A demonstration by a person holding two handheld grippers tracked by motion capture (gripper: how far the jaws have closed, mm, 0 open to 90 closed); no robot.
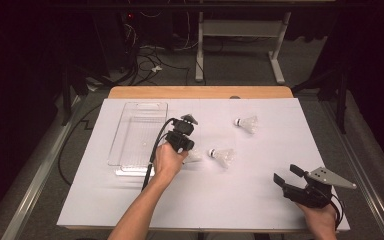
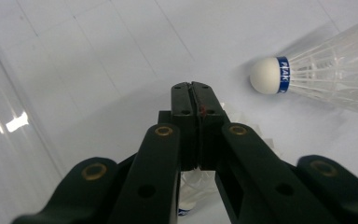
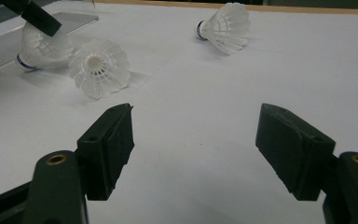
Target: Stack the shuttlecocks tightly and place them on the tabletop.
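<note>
Left tongs (image 2: 193,100) clamped on a shuttlecock (image 3: 39,46).
We see its feather skirt pinched between closed jaws, beside the tray (image 1: 130,145); right tongs (image 3: 196,149) gape empty, near right.

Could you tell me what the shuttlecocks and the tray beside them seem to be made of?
The shuttlecock looks like a white plastic skirt, translucent and ribbed, on a matte, possibly foam or cork, head with a blue band. The tray looks like clear glossy plastic, showing the table through it.
</note>
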